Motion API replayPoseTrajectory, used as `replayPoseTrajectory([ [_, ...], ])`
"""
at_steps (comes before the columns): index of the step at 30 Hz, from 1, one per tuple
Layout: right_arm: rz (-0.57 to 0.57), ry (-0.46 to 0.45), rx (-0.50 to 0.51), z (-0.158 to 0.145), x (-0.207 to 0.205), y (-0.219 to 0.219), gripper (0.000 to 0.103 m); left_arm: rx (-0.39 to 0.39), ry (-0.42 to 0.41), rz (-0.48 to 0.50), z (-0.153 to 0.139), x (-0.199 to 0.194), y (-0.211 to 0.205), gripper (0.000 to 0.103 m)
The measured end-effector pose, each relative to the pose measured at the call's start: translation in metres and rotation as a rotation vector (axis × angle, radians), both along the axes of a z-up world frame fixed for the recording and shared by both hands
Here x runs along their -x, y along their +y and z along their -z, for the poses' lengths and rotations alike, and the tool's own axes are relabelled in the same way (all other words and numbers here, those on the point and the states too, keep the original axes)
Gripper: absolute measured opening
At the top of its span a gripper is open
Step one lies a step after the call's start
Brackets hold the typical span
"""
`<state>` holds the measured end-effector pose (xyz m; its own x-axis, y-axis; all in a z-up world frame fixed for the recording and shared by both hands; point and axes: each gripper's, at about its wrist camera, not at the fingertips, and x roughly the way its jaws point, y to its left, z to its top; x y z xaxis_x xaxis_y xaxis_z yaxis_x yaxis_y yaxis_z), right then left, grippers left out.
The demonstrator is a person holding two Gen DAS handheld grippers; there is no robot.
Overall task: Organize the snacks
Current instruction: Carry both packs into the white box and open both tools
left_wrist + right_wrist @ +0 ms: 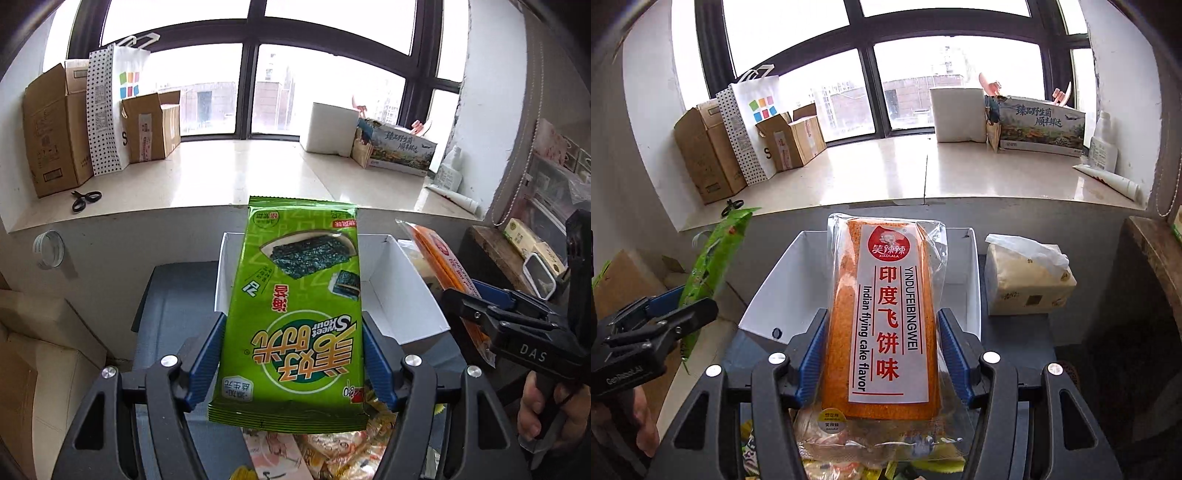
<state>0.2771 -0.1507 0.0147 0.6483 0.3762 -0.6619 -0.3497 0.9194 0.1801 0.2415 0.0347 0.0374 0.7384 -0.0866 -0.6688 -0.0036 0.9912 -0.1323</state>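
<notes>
Your left gripper (293, 363) clamps the green seaweed packet (295, 310) and your right gripper (882, 360) the orange flying-cake packet (886, 317), both lifted above the white box (775, 291), probably to drop in.

We hold the left gripper (293, 363) closed on a green seaweed packet (295, 314); its blue pads (205, 360) press both long edges, and the packet stands upside down, tilted away from us. Behind the packet sits an open white box (399, 295) on a dark surface (166, 295). At right, a hand (550, 410) carries the right gripper (476, 308), clamped on an orange packet (443, 269). Below our jaws lies a heap of mixed snacks (332, 450). On the windowsill (240, 173) we see cardboard boxes (55, 129), a dotted bag (107, 110) and black scissors (85, 199).
</notes>
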Motion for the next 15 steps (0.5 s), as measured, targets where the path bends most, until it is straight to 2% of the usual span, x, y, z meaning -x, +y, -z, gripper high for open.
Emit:
replayPoseTrajectory([
  [3,0.023,0.060,-0.010,0.017,-0.036,-0.001,0.062,-0.050,0.035,-0.023,0.019,-0.040,-0.006,0.074],
  [6,0.057,0.090,0.005,0.034,-0.062,-0.001,0.063,-0.022,0.099,-0.026,0.044,-0.070,-0.006,0.075],
  [7,0.060,0.112,-0.008,0.040,-0.069,-0.002,0.065,-0.023,0.120,-0.024,0.051,-0.078,-0.007,0.079],
  [8,0.055,0.132,-0.029,0.046,-0.075,-0.002,0.073,-0.027,0.139,-0.016,0.059,-0.083,-0.008,0.084],
  [9,0.049,0.145,-0.046,0.051,-0.079,-0.002,0.088,-0.033,0.150,-0.019,0.064,-0.087,-0.010,0.100],
  [12,0.051,0.124,-0.026,0.054,-0.080,0.001,0.103,-0.006,0.155,-0.004,0.073,-0.089,-0.009,0.103],
  [15,0.047,0.080,0.005,0.050,-0.073,0.002,0.103,0.008,0.153,0.005,0.073,-0.082,-0.006,0.103],
])
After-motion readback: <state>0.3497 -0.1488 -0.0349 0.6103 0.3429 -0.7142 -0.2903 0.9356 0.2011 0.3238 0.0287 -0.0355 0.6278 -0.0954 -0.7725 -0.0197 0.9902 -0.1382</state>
